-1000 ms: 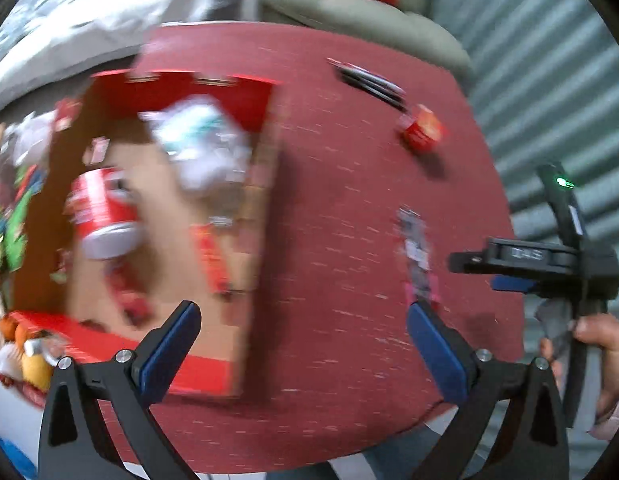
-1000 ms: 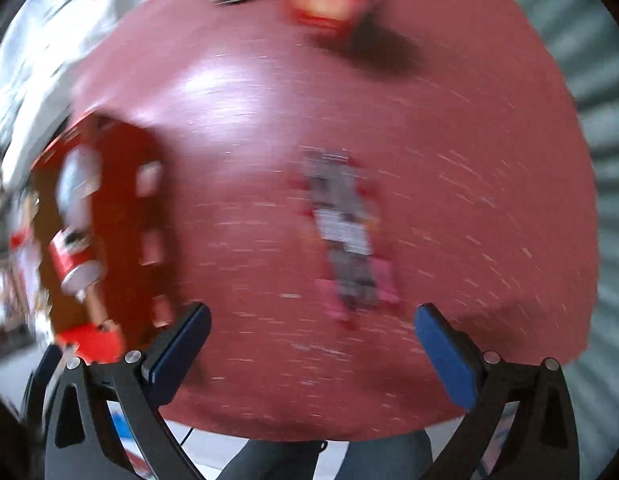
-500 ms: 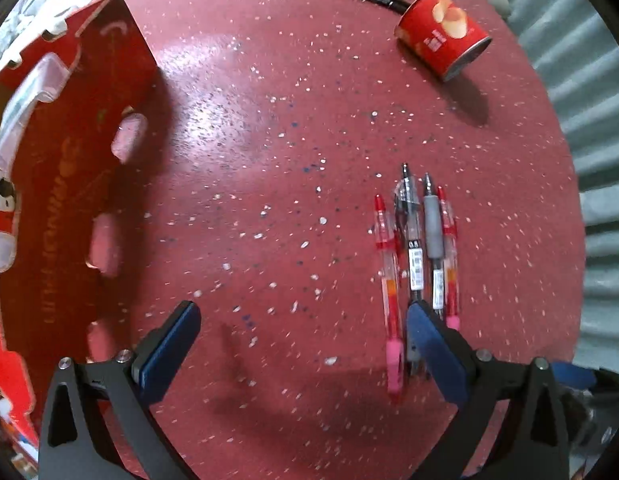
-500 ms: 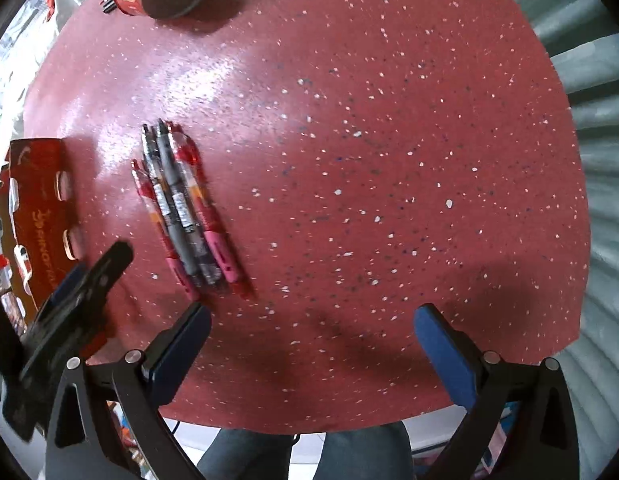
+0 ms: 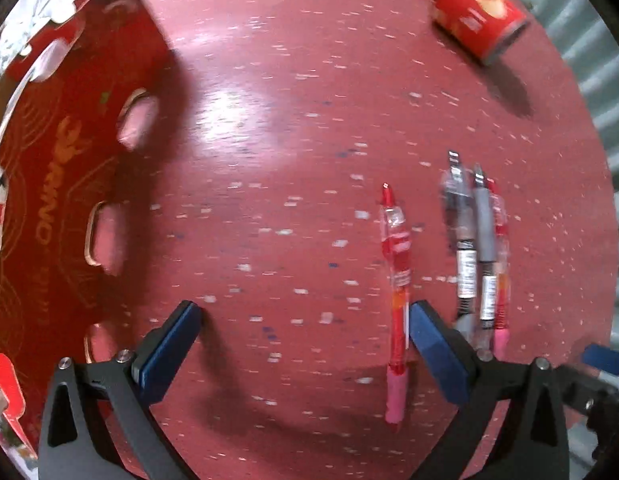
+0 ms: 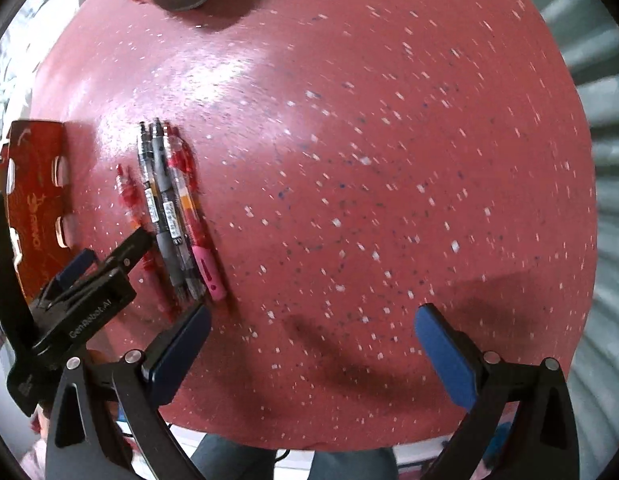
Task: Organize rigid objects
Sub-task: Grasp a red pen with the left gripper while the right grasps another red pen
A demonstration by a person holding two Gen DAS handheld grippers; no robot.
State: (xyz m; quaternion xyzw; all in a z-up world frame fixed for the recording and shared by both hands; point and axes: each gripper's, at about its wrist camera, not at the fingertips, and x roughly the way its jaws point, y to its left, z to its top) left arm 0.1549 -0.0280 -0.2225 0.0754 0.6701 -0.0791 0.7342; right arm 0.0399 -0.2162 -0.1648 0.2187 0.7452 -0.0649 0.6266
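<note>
step: left gripper [image 5: 301, 340] jaws wide open, empty | target: lone red pen [image 5: 397, 272] lower right, beside its right pad, apart from pen bundle [image 5: 477, 248] | advice: centre, close across barrel | right gripper [image 6: 309, 348] wide open, empty, over bare counter [image 6: 389, 160]

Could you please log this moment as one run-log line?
left hand-held gripper: open, straddling red pen | right hand-held gripper: open, idle | three pens grouped
</note>
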